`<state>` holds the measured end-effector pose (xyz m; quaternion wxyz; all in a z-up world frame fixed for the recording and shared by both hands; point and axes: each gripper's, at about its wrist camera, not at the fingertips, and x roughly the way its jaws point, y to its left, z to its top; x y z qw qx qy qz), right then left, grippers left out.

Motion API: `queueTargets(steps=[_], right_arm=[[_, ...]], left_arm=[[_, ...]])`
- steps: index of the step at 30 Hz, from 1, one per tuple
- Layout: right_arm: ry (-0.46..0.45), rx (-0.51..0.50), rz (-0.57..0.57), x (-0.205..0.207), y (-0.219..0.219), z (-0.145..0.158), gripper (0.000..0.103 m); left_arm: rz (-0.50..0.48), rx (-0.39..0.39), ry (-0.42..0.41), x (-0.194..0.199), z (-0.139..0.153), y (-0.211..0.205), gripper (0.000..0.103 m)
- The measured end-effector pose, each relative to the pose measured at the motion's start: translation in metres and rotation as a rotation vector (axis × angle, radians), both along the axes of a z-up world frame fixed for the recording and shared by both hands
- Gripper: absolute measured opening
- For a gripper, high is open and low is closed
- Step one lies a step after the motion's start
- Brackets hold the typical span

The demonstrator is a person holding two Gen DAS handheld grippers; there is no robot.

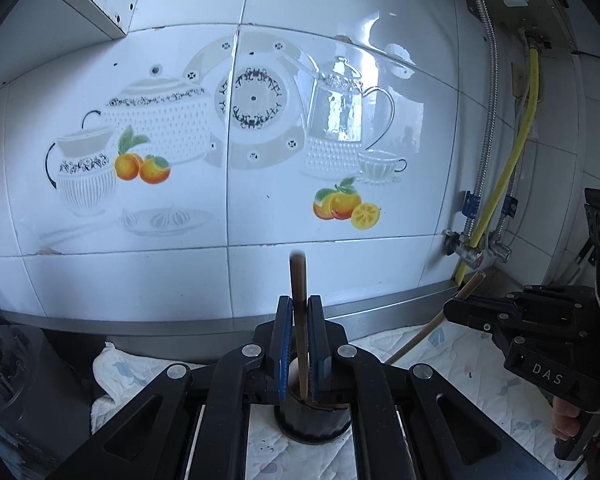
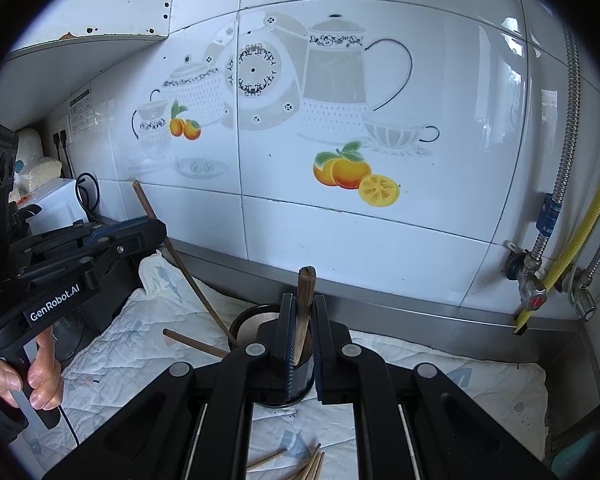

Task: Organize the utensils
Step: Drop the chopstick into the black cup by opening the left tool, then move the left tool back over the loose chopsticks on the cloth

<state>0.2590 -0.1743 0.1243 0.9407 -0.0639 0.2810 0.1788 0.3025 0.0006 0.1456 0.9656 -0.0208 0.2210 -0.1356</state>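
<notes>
Left fingers [image 1: 299, 344]: you have them clamped on a dark brown wooden chopstick [image 1: 299, 300], its lower end in the black cylindrical holder [image 1: 312, 420].
Right fingers [image 2: 303, 340]: clamped on a second worn brown chopstick [image 2: 305, 300], above the same holder.
Bench: white quilted cloth [image 2: 440, 364]; loose pale chopsticks [image 2: 308, 466] nearest you.

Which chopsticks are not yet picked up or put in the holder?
The pale bundle of chopsticks lying flat on the cloth, nearest the right wrist camera; no gripper holds them.

Both the left gripper [image 1: 300, 336] and right gripper [image 2: 303, 336] are clamped, fingers nearly together.
</notes>
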Motion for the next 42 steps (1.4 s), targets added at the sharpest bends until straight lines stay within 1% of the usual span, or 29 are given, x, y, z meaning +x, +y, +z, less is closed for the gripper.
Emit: queueTargets(steps=[4, 11, 13, 17, 22, 26, 29, 33, 37, 42], right_arm=[[0.005, 0.002, 0.002, 0.001, -0.001, -0.001, 0.01], [-0.02, 0.0, -0.005, -0.01, -0.004, 0.004, 0.013], [-0.031, -0.003, -0.009, -0.016, -0.006, 0.007, 0.016], [-0.049, -0.013, -0.017, -0.034, -0.012, 0.011, 0.026], [-0.048, -0.025, -0.03, -0.064, -0.024, 0.005, 0.026], [-0.027, -0.023, -0.047, -0.087, -0.036, -0.008, 0.026], [0.003, -0.015, -0.059, -0.104, -0.046, -0.023, 0.026], [0.034, -0.017, -0.071, -0.128, -0.054, -0.046, 0.026], [0.073, -0.034, -0.076, -0.152, -0.056, -0.074, 0.026], [0.103, -0.053, -0.094, -0.18, -0.059, -0.102, 0.026]], left_arm=[[0.002, 0.006, 0.008, -0.001, -0.002, 0.0, 0.009], [0.008, 0.008, 0.028, -0.012, -0.001, 0.005, 0.009], [0.012, 0.029, 0.025, -0.02, 0.0, 0.007, 0.009], [0.015, 0.046, 0.041, -0.042, 0.001, 0.014, 0.009], [0.024, 0.063, 0.07, -0.079, -0.006, 0.025, 0.009], [0.029, 0.062, 0.102, -0.11, -0.019, 0.034, 0.011], [0.032, 0.052, 0.132, -0.133, -0.034, 0.04, 0.013], [0.034, 0.085, 0.151, -0.163, -0.057, 0.038, 0.013], [-0.002, 0.099, 0.186, -0.19, -0.083, 0.029, 0.013], [-0.047, 0.076, 0.232, -0.216, -0.116, 0.016, 0.013]])
